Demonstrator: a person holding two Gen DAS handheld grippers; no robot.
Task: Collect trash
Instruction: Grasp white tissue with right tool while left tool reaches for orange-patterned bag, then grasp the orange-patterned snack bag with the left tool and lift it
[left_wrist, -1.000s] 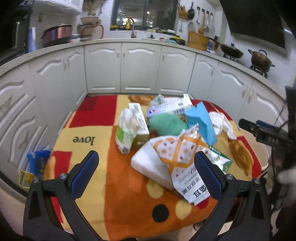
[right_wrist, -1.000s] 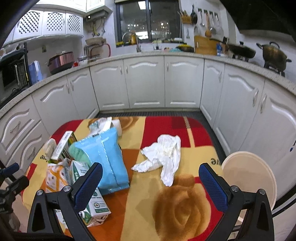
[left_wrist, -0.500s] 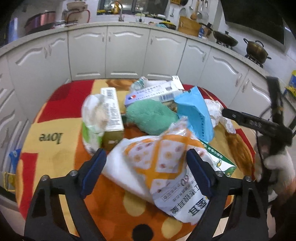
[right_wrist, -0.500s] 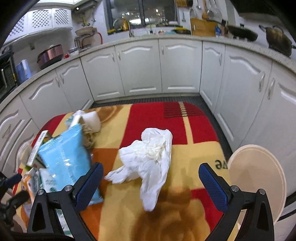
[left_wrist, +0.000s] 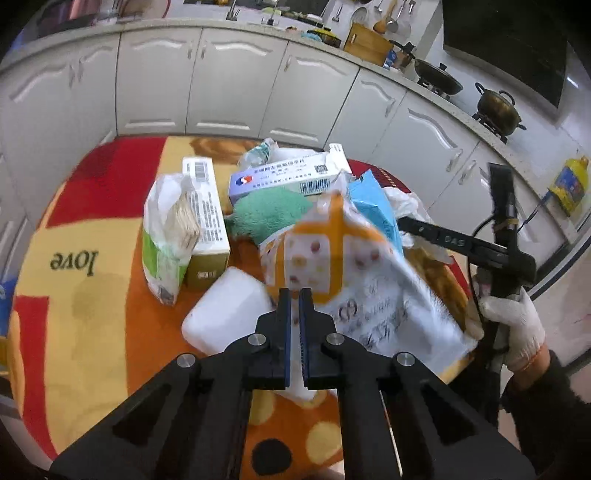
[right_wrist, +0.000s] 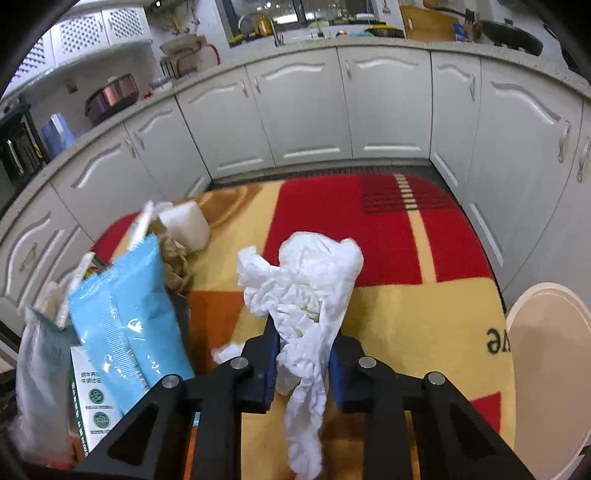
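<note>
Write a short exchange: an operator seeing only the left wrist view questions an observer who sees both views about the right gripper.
Operator: My left gripper grips the orange-patterned bag. Has the right gripper caught anything?
Observer: Yes, its jaws pinch the crumpled white plastic.
Operator: Anything beyond the table's right edge?
Observer: A cream round container stands just off that edge.
</note>
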